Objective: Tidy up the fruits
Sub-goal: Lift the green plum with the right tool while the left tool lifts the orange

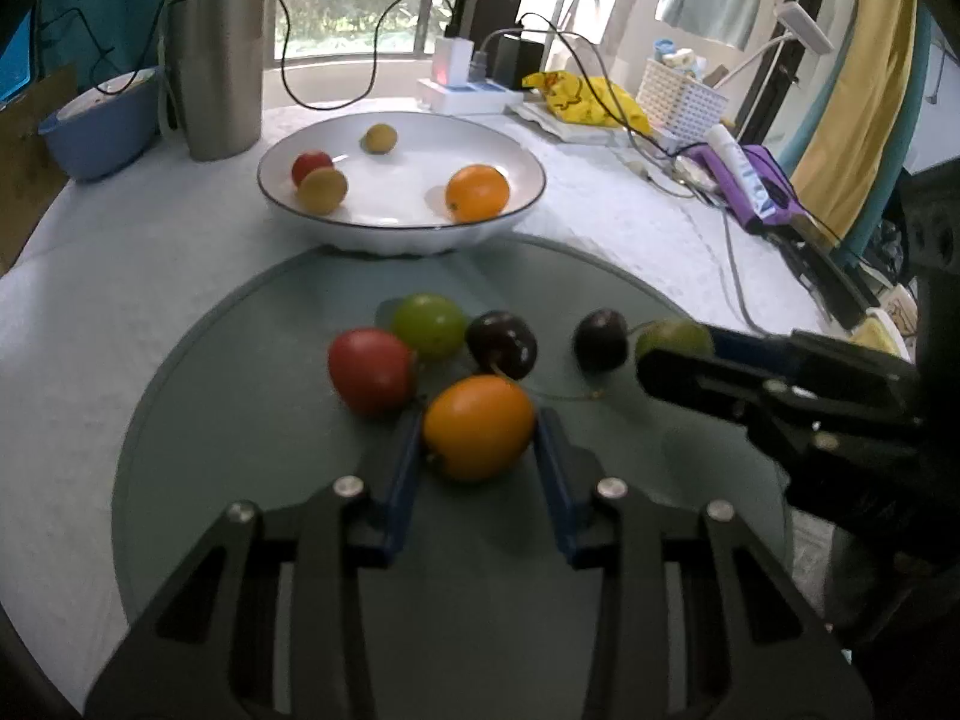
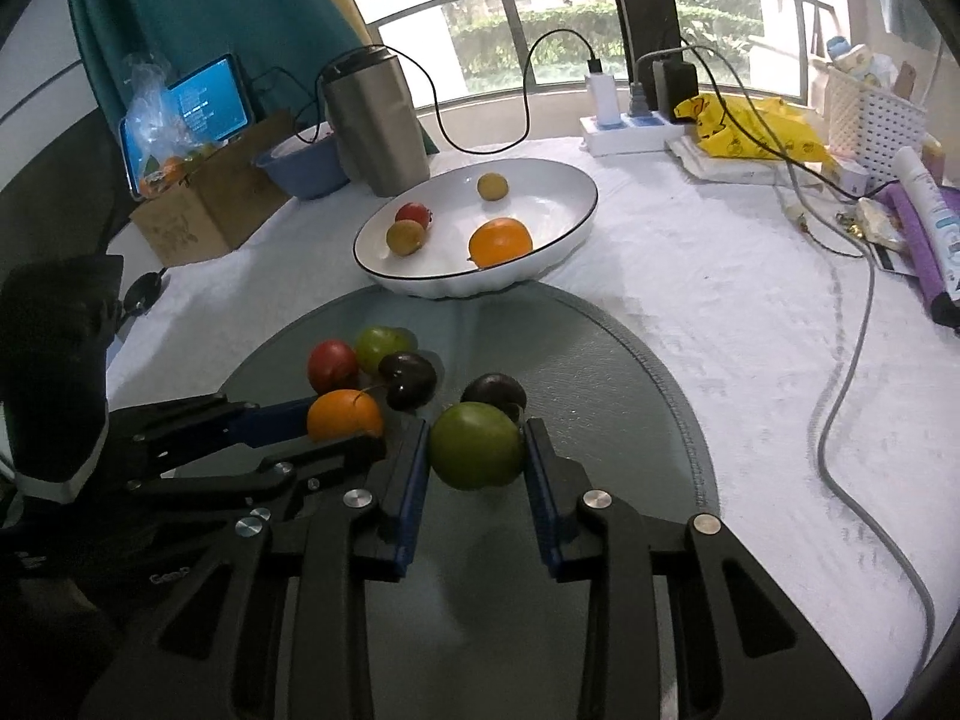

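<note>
Left hand-held gripper (image 1: pixel 477 438) squeezes the small orange fruit (image 1: pixel 478 426) on the grey mat (image 1: pixel 240 420). Right hand-held gripper (image 2: pixel 477 450) squeezes the green fruit (image 2: pixel 476 445). At 12 o'clock sits the white bowl (image 2: pixel 564 180).

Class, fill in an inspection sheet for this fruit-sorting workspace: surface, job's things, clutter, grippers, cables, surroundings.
Surface: white tablecloth with a round grey mat on it.
Job's things: white bowl holds an orange, a red fruit and two small tan fruits; on the mat lie a red fruit, a green fruit and two dark cherries.
Clutter: steel tumbler, blue bowl, cardboard box, yellow bag, white basket.
Grippers: left gripper shut on an orange fruit; right gripper shut on a green fruit.
Cables: black cable to the power strip; grey cable across the cloth.
Surroundings: window with railing, teal curtain.
</note>
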A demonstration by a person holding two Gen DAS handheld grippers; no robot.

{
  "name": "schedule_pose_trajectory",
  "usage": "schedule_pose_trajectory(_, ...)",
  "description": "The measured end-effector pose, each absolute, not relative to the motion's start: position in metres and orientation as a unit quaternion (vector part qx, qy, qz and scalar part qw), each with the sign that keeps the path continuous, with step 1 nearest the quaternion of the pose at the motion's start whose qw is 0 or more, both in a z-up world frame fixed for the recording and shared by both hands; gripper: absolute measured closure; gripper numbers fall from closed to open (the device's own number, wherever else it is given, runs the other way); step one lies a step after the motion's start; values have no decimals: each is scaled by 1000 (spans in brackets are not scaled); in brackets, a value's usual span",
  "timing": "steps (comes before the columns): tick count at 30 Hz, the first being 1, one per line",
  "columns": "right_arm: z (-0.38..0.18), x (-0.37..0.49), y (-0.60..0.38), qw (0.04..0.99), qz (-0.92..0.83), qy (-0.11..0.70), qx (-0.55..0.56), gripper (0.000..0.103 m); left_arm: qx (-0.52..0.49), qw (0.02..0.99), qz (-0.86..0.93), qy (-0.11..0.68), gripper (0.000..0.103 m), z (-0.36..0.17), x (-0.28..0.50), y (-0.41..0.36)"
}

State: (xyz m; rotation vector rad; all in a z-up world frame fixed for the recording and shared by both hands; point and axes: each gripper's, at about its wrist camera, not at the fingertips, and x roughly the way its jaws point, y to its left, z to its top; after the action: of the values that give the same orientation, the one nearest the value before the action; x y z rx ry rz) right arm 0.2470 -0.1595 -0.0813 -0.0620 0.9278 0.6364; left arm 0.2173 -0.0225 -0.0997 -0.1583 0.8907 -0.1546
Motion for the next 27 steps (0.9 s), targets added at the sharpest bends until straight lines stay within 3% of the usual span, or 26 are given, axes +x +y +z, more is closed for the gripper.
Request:
schedule_pose_trajectory(10,-69,241,-157,852,305,424,-39,70,-73,907,-83,406,65,-83,204,-22)
schedule_pose_trajectory(27,-97,208,-149,839,294,456,-48,70,-76,910,-87,398,65,-83,175,-15)
